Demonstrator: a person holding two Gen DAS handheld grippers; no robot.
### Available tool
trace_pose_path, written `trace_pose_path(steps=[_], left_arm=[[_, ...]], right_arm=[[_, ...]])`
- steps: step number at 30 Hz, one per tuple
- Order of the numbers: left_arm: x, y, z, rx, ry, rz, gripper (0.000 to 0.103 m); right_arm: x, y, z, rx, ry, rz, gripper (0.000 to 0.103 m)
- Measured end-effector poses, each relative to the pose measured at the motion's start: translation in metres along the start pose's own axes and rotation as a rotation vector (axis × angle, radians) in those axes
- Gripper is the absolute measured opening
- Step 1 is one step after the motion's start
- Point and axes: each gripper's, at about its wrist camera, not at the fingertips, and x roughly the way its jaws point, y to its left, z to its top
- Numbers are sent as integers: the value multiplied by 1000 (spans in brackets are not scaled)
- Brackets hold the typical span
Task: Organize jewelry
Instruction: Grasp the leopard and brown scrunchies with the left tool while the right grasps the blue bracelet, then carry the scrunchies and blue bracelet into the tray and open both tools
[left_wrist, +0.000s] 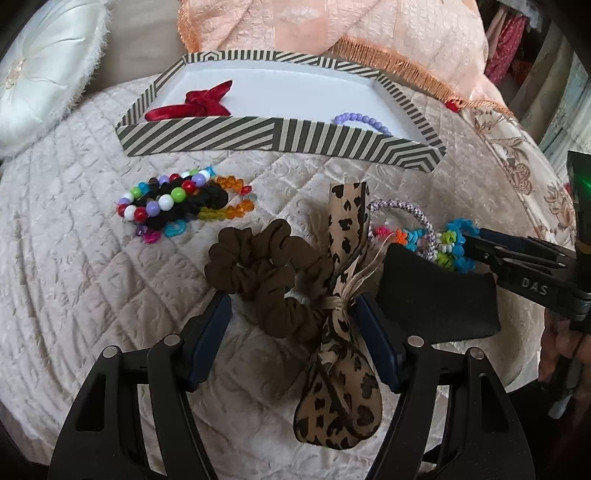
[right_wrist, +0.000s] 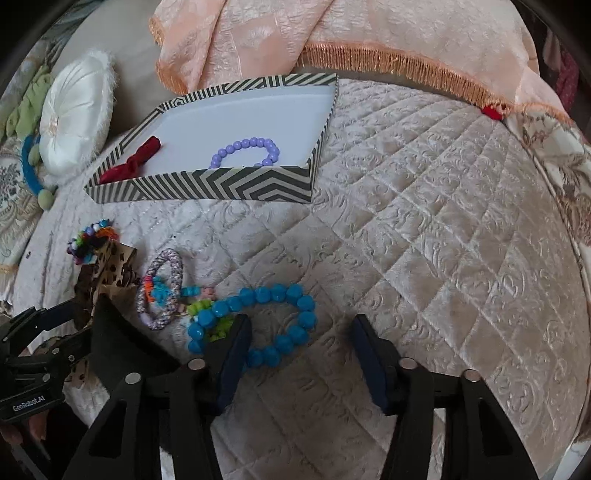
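On a quilted bed, the left tool stands open astride a leopard-print bow and brown scrunchie. The right tool, jaws apart, straddles a blue bead bracelet. A purple bead bracelet and red bow lie in the striped box.

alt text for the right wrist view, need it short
The right gripper hangs open over a blue bead bracelet lying on a quilted cream bedspread, its left finger over the bracelet's near side. Behind, a striped box holds a lilac bead bracelet and a red fabric bow.
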Motion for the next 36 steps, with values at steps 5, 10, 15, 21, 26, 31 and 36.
trace_pose_path(steps=[5,10,15,21,26,31,36], left_arm=[[-4,0,1,8,3,-51,26],[-24,4,-3,-6,-34,-28,22],[-51,14,-1,-21,-86,-10,21],[-83,15,6,-28,-158,-1,21],[-101,7,11,-4,-209,28,21],[-109,4,15,11,-234,52,21],[-115,3,20,23,-256,78,21]], right_arm=[[-3,-4,1,19,-17,22,10],[-28,-9,0,49,-86,63,10],[-63,-11,1,69,-171,106,10],[-97,-1,5,43,-240,124,10],[-121,8,9,5,-280,131,10],[-135,21,13,-38,-301,133,10],[-138,30,20,-68,-306,138,10]])
